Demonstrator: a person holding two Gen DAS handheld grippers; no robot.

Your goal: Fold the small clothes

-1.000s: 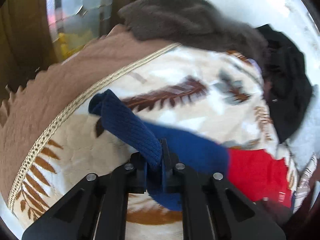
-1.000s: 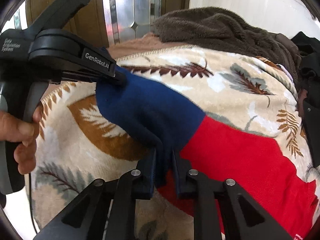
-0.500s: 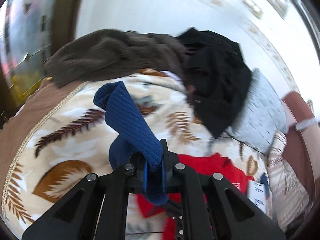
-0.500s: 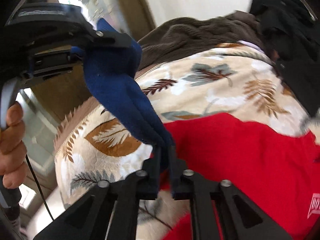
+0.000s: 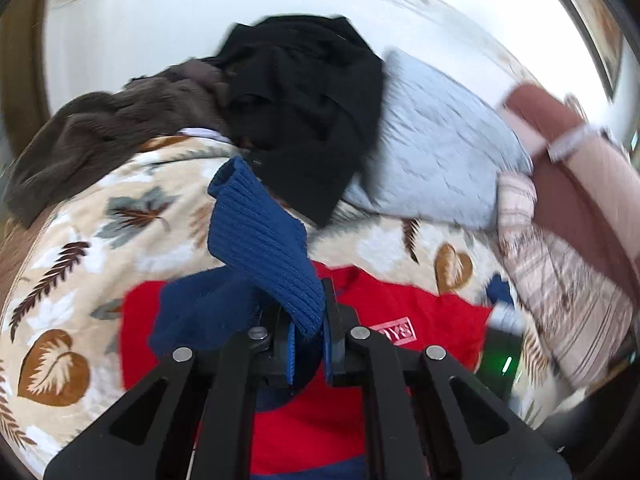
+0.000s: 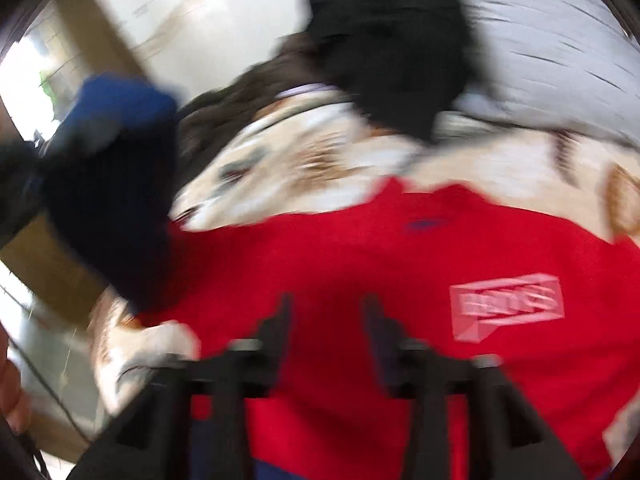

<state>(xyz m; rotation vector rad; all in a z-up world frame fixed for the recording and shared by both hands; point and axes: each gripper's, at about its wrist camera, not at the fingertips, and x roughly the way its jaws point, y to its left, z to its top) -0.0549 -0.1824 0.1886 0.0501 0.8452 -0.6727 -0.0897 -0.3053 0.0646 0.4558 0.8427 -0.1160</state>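
The left gripper (image 5: 308, 344) is clamped on the ribbed cuff of the blue sleeve (image 5: 260, 240), jaws nearly closed w/ the knit bunched between them, cuff end sticking up and fwd past the tips. The sleeve belongs to a red sweater (image 5: 400, 320) lying flat on the leaf-print blanket (image 5: 100, 240), chest logo (image 6: 506, 306) facing up; the rest of the sleeve droops from the grip down onto the red body, so it looks like the sleeve is being carried inward across the torso, prob the first fold. Holding by the cuff makes sense: it's the far end, so the whole sleeve follows and lays straight. The right gripper (image 6: 326, 316) hovers over the red front, jaws apart w/ a clear gap and nothing between them; view is v. blurred, but the fingers look empty. In that view the blue sleeve (image 6: 116, 184) hangs at far left, up off the blanket. Clutter sits behind the work area: a black garment (image 5: 304, 100), a brown fleece (image 5: 120, 128), a pale grey pillow (image 5: 440, 152), and striped bedding (image 5: 560, 300) at the right, all apart from the sweater except the black one, close to the collar edge. Fold is early; other sleeve and body folds not yet done, I'd judge.
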